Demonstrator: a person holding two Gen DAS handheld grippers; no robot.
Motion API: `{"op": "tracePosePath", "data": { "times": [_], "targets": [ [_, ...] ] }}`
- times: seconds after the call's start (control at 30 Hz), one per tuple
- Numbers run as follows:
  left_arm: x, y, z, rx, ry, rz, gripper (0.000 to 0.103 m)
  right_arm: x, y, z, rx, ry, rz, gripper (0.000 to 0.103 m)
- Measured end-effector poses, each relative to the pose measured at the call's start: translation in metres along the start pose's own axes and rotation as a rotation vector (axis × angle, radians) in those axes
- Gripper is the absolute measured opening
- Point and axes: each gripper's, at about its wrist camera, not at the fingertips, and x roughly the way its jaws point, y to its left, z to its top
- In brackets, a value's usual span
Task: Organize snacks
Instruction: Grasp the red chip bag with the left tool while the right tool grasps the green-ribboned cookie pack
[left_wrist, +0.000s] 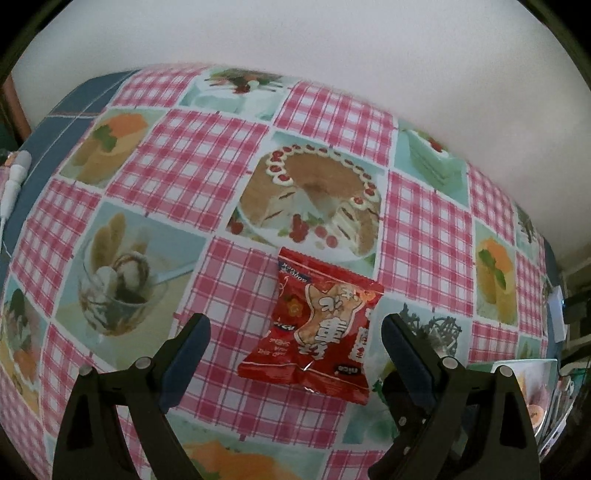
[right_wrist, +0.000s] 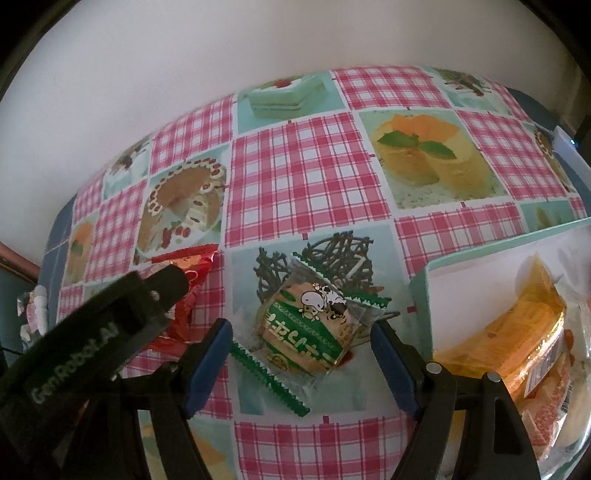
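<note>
Readable lettering on one gripper body and one snack packet

"GenRobot.AI" stands in pale letters on the black body of the left gripper, seen from the right wrist view. The red snack packet carries "nico" near its lower edge; its other print, and that on the green-and-white biscuit packet, cannot be read.

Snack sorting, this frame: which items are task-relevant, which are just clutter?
In the job:
- red snack packet, between the open left gripper
- green-and-clear biscuit packet, between the open right gripper
- mint box holding an orange packet

Lying about:
- white cable connector at the table edge
- patterned tablecloth
</note>
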Motion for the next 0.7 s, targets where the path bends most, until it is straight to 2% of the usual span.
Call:
{"op": "tracePosePath", "data": {
  "times": [0.27, 0.37, 0.5, 0.53, 0.7],
  "targets": [
    [0.001, 0.013, 0.001, -0.029, -0.013, 0.031, 0.094, 0.004, 0.007, -0.002, -0.025, 0.0, -0.002, 0.08],
    [0.004, 0.016, 0.001, -0.035, -0.01, 0.033, 0.09, 0.005, 0.007, -0.002, -0.028, -0.002, -0.005, 0.08],
    [0.006, 0.015, 0.003, -0.037, -0.002, 0.045, 0.062, 0.004, 0.008, -0.003, -0.038, -0.009, -0.015, 0.08],
    [0.006, 0.016, 0.003, -0.039, -0.001, 0.047, 0.059, 0.004, 0.008, -0.003, -0.042, -0.011, -0.018, 0.079],
    [0.003, 0.021, 0.002, -0.054, -0.005, 0.052, 0.057, 0.005, 0.009, -0.002, -0.048, -0.026, -0.014, 0.071]
  ]
}}
